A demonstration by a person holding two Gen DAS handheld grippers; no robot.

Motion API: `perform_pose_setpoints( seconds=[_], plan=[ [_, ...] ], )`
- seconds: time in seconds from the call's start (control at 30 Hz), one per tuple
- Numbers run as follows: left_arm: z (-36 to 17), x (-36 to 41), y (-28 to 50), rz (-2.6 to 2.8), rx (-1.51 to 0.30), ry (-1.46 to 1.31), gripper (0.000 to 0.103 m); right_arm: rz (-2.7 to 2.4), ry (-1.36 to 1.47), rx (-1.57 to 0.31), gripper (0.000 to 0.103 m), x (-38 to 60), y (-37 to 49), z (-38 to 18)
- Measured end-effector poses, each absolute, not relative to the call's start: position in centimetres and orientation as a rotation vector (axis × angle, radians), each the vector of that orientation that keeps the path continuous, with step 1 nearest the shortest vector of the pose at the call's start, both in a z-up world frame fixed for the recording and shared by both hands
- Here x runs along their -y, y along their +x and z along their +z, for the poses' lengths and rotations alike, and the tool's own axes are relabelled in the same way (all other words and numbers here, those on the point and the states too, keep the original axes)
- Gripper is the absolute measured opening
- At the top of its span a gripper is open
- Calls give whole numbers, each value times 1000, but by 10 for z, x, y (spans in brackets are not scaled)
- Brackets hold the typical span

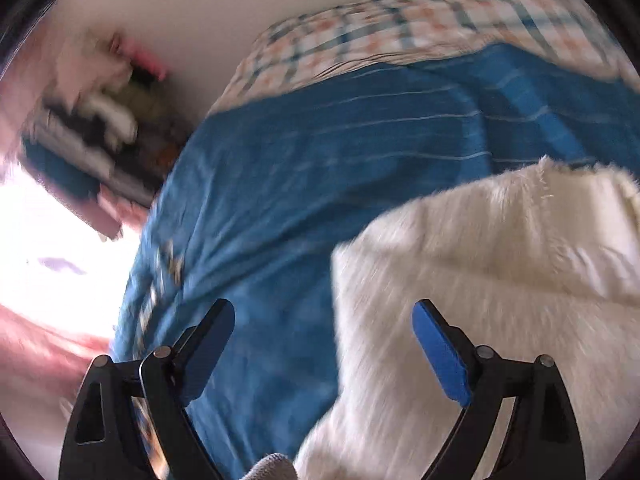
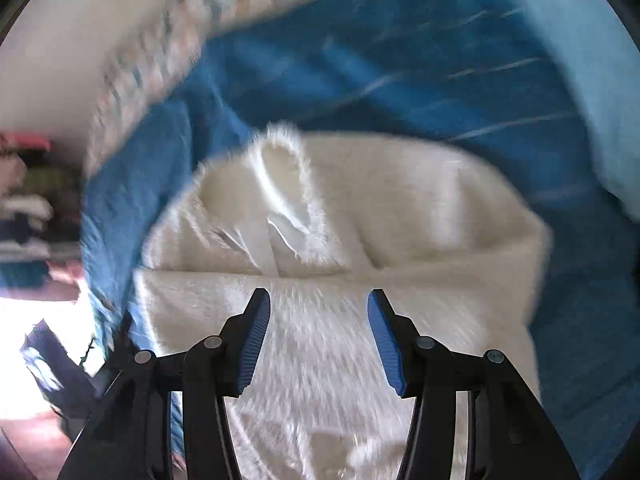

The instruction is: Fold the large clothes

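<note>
A fluffy white garment [image 2: 360, 220] lies folded on a blue bedspread [image 2: 400, 80]; it also shows in the left wrist view [image 1: 480, 280] at the lower right. My left gripper [image 1: 324, 316] is open wide and empty, above the garment's left edge and the blue bedspread [image 1: 300, 180]. My right gripper [image 2: 319, 300] is open and empty, just above the near part of the garment. Both views are blurred by motion.
A checked pillow [image 1: 400, 28] lies at the head of the bed by a white wall [image 1: 180, 8]. A cluttered shelf or pile [image 1: 92, 120] stands left of the bed. A light blue cushion [image 2: 580, 60] lies at the right.
</note>
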State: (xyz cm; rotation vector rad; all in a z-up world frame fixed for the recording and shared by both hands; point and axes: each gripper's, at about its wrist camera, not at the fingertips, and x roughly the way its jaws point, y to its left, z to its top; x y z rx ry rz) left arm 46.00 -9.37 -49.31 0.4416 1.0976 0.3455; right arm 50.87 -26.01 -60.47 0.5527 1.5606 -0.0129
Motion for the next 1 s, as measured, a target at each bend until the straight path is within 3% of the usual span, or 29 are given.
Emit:
perform_pose_setpoints(
  seconds=[0.17, 0.2, 0.23, 0.33, 0.53, 0.7, 0.77, 0.8, 0.9, 1.0],
  plan=[
    [-533, 116, 485, 280, -1120, 577, 91, -25, 514, -1754, 53, 242, 530, -669],
    [-536, 118, 485, 273, -1118, 589, 91, -37, 538, -1727, 44, 245, 530, -669],
    [-539, 118, 484, 264, -1120, 592, 91, -72, 528, -1704, 10, 248, 530, -669],
    [-538, 116, 479, 254, -1126, 569, 91, -96, 621, -1646, 0, 263, 523, -667],
    [-533, 111, 480, 262, -1124, 523, 91, -101, 658, -1357, 0, 286, 530, -604],
    [-521, 109, 479, 300, -1097, 522, 91, 119, 829, -1458, 1, 285, 548, -595],
    [-516, 111, 476, 327, -1061, 558, 91, 101, 678, -1517, 4, 275, 544, -590],
    [-513, 113, 475, 335, -1044, 577, 91, 57, 600, -1537, 14, 276, 539, -589],
    [-511, 118, 473, 326, -1042, 581, 91, -66, 524, -1581, 89, 292, 524, -600],
    [-514, 119, 473, 320, -1061, 560, 91, -78, 564, -1625, 91, 305, 517, -619]
  ],
)
